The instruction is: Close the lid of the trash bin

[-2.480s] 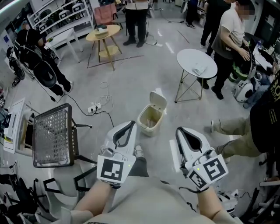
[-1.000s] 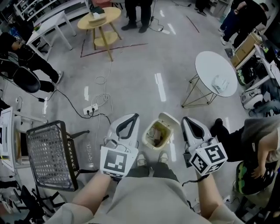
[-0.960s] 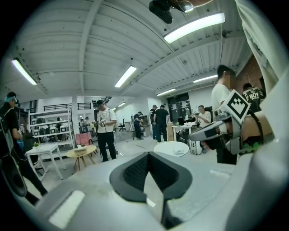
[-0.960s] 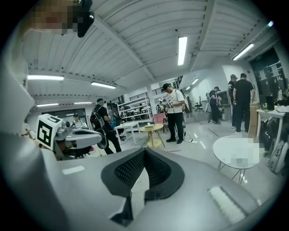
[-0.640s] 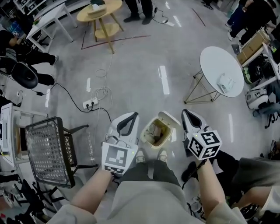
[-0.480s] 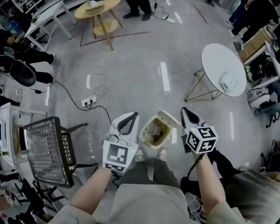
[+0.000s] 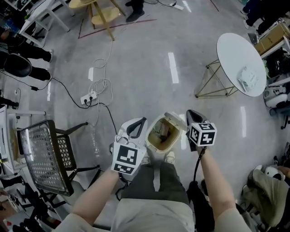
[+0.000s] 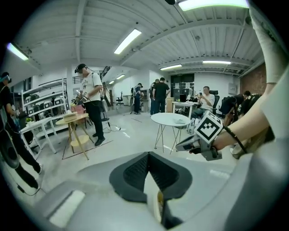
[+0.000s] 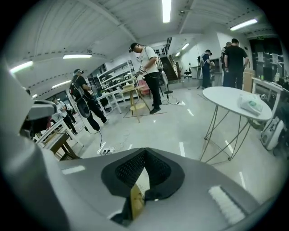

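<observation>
In the head view a cream trash bin stands on the grey floor just ahead of my feet. Its lid is tipped up at the far right side, and rubbish shows inside. My left gripper hangs just left of the bin's rim, jaws together and empty. My right gripper is just right of the raised lid, close to it, also shut and empty; whether it touches the lid I cannot tell. Neither gripper view shows the bin: the left gripper and the right gripper both point out across the room.
A round white table on wire legs stands to the far right. A black mesh chair is on the left, with a power strip and cables on the floor beyond it. A wooden stool stands at the far edge. People stand around the room.
The bin has come from well ahead to directly between the two grippers. The right gripper has turned and drawn in beside the raised lid. The lid stays up.
</observation>
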`<move>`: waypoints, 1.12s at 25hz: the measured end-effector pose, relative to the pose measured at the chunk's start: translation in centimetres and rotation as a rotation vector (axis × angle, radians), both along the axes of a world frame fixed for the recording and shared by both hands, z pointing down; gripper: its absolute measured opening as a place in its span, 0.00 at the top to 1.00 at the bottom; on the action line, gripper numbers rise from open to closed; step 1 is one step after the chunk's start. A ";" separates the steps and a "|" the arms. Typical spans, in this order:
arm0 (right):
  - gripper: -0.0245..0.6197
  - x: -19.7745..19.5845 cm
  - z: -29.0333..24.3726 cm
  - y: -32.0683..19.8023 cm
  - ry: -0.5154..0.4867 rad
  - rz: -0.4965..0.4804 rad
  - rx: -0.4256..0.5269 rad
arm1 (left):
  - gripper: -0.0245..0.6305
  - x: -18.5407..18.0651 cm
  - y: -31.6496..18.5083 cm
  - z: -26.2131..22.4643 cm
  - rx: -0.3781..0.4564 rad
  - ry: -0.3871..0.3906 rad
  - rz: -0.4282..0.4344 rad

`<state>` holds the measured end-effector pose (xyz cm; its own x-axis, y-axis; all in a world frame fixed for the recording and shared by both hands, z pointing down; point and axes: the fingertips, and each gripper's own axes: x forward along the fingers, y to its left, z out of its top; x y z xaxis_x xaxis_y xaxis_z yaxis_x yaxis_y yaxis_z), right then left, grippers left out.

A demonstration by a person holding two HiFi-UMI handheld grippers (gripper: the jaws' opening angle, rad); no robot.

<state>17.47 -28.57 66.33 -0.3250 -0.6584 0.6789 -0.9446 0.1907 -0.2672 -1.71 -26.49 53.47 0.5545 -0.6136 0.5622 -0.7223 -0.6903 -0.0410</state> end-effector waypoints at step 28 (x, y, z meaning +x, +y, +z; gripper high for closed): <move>0.96 -10.8 22.7 16.8 -0.103 -0.146 -0.559 | 0.96 -5.7 8.1 22.7 -0.376 -0.074 -0.044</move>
<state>6.68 -11.77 89.07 -0.4678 -0.1530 0.8705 -0.8831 0.1204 -0.4534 -7.39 -18.37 76.14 0.4816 -0.3792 0.7901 -0.7559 -0.6359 0.1555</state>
